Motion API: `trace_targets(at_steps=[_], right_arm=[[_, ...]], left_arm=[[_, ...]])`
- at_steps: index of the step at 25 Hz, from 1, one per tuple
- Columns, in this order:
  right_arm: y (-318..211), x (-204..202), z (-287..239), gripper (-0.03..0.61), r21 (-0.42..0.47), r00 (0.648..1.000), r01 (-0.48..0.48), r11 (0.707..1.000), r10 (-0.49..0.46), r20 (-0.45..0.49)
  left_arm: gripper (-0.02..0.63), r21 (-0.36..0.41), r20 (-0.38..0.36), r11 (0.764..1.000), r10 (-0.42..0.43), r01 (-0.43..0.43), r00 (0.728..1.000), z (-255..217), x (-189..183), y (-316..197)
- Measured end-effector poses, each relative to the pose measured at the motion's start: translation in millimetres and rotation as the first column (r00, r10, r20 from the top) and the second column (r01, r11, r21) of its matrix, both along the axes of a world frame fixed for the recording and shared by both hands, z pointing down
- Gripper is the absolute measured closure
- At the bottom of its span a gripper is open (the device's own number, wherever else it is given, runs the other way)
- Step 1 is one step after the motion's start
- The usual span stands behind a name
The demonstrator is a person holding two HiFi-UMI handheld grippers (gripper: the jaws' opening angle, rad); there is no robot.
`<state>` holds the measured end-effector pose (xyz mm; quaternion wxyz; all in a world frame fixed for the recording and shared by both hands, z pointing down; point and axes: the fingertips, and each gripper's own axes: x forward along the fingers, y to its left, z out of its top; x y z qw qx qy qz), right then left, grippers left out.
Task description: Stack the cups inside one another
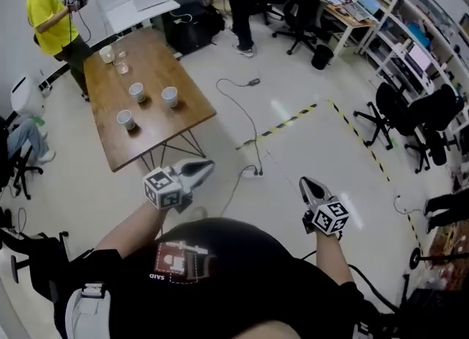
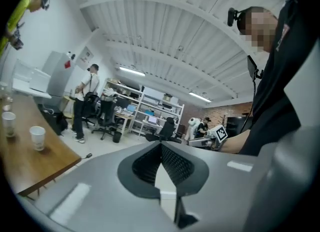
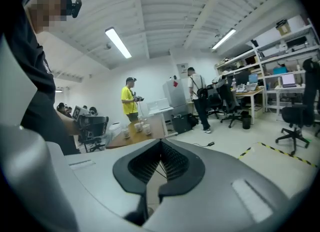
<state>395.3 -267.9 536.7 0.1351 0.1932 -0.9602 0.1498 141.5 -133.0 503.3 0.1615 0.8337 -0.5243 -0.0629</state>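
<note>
Three white paper cups stand apart on the wooden table (image 1: 183,121): one at the left front (image 1: 126,119), one behind it (image 1: 137,92), one to the right (image 1: 170,97). Both grippers are well short of the table, over the floor near my body. My left gripper (image 1: 205,165) points toward the table's near corner, jaws shut and empty. My right gripper (image 1: 306,182) is off to the right, also shut on nothing. In the left gripper view two cups (image 2: 37,137) (image 2: 8,124) show at the far left past the shut jaws of the left gripper (image 2: 161,145). In the right gripper view the cups (image 3: 135,126) are small and distant above the right gripper (image 3: 161,143).
A person in yellow (image 1: 51,12) stands at the table's far end beside glassware (image 1: 121,63). A cable (image 1: 245,121) and a power strip (image 1: 253,173) lie on the floor right of the table. Yellow-black tape (image 1: 293,118), office chairs (image 1: 399,107) and shelving are at the right.
</note>
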Motion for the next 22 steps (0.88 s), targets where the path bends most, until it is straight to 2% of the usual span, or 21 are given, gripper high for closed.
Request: trace_targets(at_steps=[3,7,14,17,22], right_arm=[[-4,-80,2,0.564,-0.007,0.993,0.118,0.993,-0.118,-0.028],[5,-187,-5,0.565,0.009,0.97,0.239,0.971,-0.239,-0.039],[23,-352,-26,0.565,0.024,0.938,0.347,0.938,-0.346,-0.033],[30,-404,-27,0.565,0.011,0.91,0.413,0.911,-0.412,-0.04],[15,-473,-11,0.565,-0.015,0.861,0.505,0.863,-0.505,-0.057]], left_arm=[[0.612,-0.016,-0.018,0.992,-0.123,0.123,0.992,6,-63,27],[0.612,-0.011,-0.021,0.972,-0.234,0.234,0.972,11,-147,56],[0.612,0.009,-0.018,0.942,-0.335,0.335,0.942,1,-285,96],[0.612,0.003,-0.016,0.912,-0.409,0.409,0.912,-4,-330,110],[0.612,-0.022,-0.04,0.843,-0.537,0.537,0.842,9,-379,126]])
